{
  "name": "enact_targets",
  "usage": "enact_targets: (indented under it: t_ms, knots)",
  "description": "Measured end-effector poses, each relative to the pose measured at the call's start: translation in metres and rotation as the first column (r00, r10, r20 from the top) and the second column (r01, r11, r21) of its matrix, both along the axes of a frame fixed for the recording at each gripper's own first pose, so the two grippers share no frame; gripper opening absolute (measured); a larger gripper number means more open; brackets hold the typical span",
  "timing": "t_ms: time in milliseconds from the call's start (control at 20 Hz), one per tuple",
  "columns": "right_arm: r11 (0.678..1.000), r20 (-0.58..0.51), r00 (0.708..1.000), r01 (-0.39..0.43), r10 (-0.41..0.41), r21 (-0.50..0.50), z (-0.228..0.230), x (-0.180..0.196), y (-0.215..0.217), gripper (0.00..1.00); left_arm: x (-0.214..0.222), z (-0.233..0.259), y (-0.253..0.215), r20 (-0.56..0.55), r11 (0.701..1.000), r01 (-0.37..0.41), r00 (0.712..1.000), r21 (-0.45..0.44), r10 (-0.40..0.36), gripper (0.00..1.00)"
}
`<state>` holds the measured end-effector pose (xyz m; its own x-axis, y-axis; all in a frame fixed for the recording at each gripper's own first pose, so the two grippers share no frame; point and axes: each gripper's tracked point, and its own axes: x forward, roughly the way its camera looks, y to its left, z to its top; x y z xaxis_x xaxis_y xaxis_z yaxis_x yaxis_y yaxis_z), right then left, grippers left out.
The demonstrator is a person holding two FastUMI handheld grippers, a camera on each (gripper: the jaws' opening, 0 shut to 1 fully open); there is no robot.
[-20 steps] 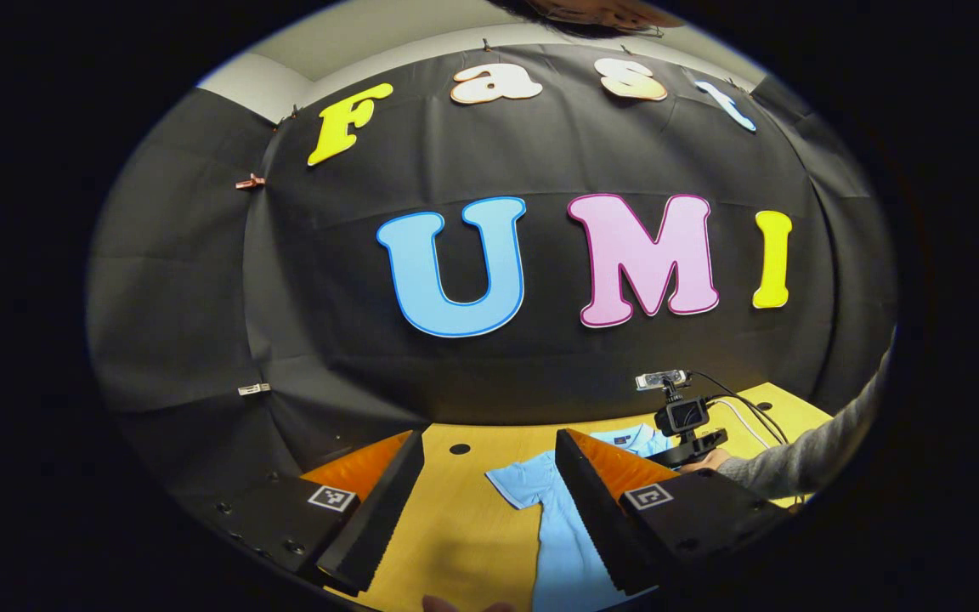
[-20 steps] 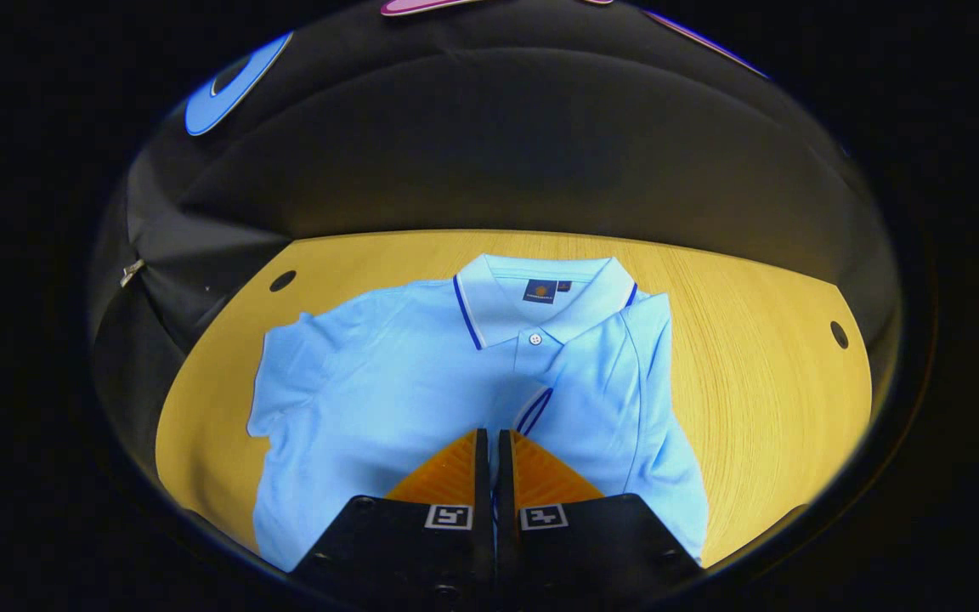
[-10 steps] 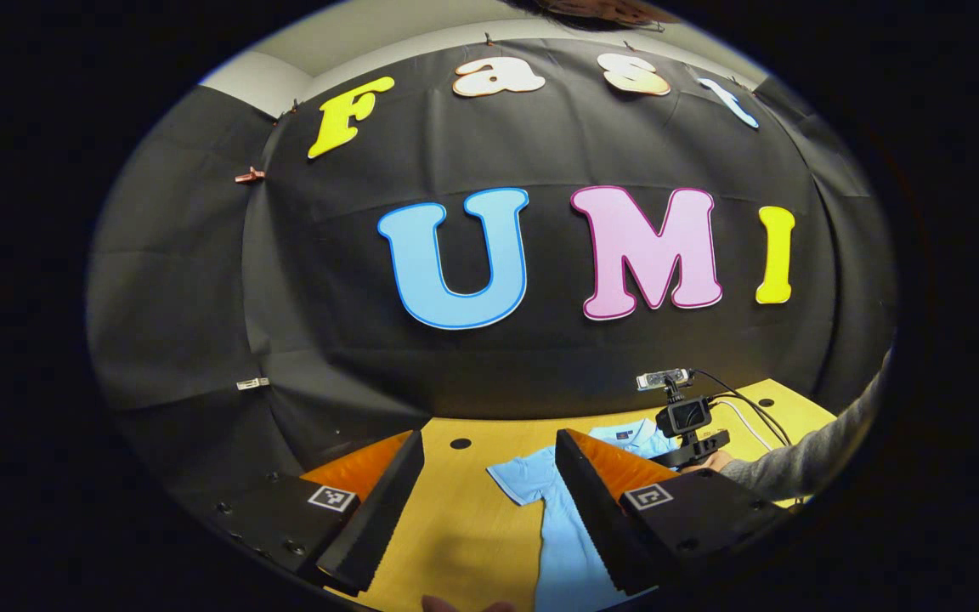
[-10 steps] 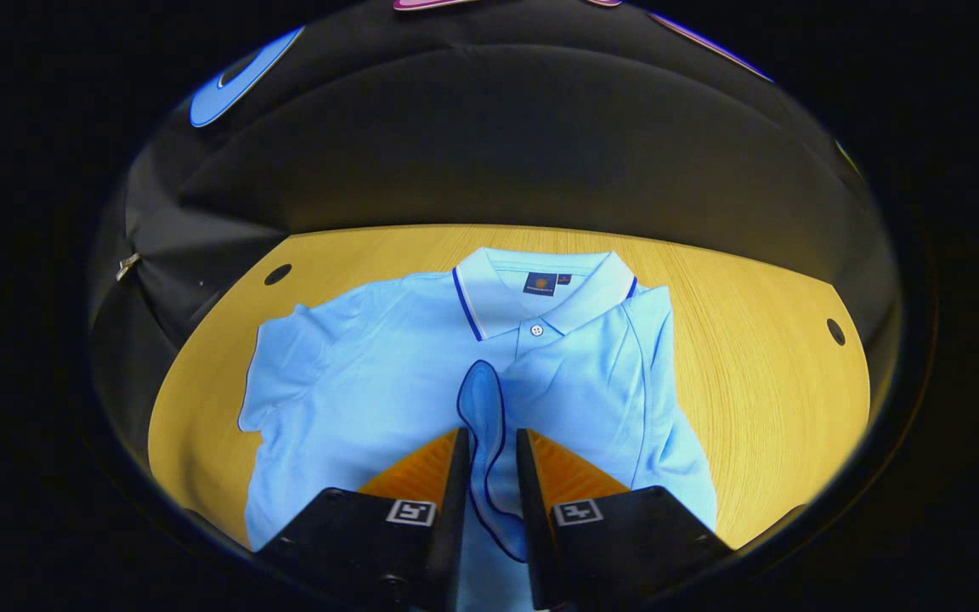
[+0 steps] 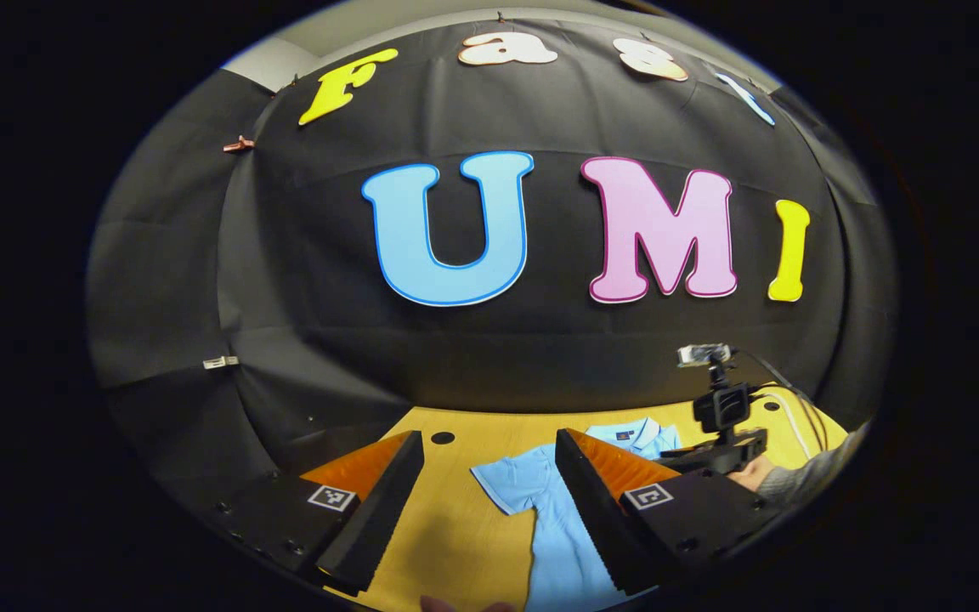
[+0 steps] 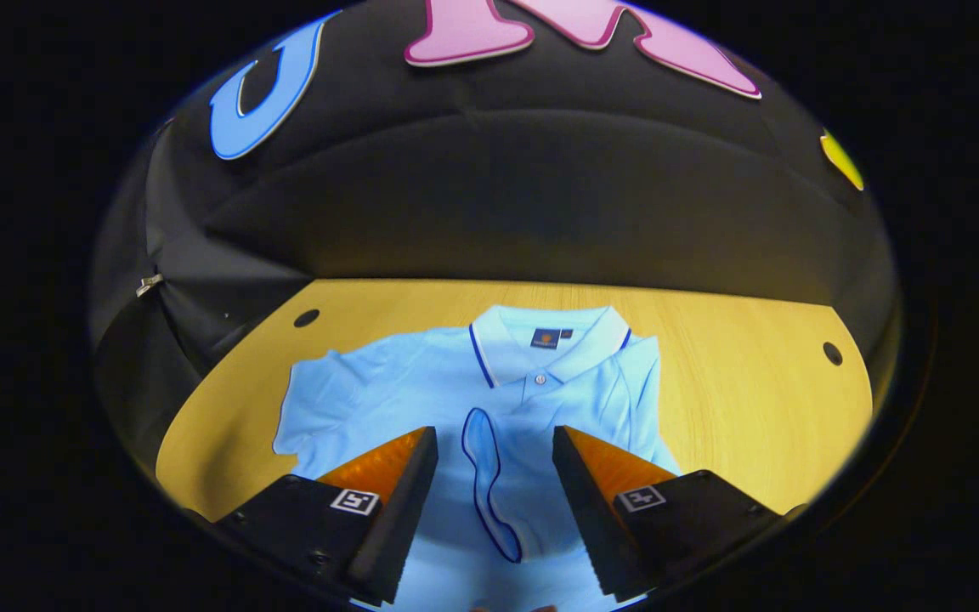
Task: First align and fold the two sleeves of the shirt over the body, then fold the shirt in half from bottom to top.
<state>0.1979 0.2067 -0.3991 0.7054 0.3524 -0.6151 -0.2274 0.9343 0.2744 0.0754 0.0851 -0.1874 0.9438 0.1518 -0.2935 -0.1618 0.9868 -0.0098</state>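
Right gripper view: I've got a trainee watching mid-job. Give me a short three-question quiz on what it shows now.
1. True or false: the right tool is shut on the light blue polo shirt.
2. Which sleeve already lies folded over the shirt's body: A) the one with the dark-trimmed cuff between the tool's fingers, B) the one spread toward the small dark hole in the yellow wooden table?
3. Fill in: the shirt's collar points toward the booth's black ____.

Key: 1 false, its jaws stand open above the shirt; 2 A; 3 wall.
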Motion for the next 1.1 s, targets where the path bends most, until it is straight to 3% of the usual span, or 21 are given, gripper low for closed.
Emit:
enact_targets:
  t_ms: [200, 550, 850, 1100]
  knots:
    - [1.0, 0.139, 0.99, 0.016, -0.016, 0.005, 0.053, -0.004, -0.02, 0.91, 0.04, -0.035, 0.007, -0.03, 1.0, 0.006, 1.0, 0.007, -0.006, 0.99]
    - [0.996, 0.344, 0.935, 0.067, -0.086, 0.067, 0.172, -0.044, -0.081, 0.92, 0.1, -0.135, 0.016, -0.213, 0.996, -0.015, 0.977, -0.082, -0.003, 0.99]
    - [0.994, 0.415, 0.904, 0.088, -0.105, 0.06, 0.225, -0.083, -0.13, 0.92, 0.125, -0.215, 0.025, -0.383, 0.992, -0.059, 0.924, -0.115, 0.011, 0.99]
    - [0.993, 0.407, 0.907, 0.088, -0.11, 0.072, 0.238, -0.111, -0.143, 0.92, 0.137, -0.256, 0.032, -0.488, 0.986, -0.087, 0.873, -0.144, 0.006, 0.99]
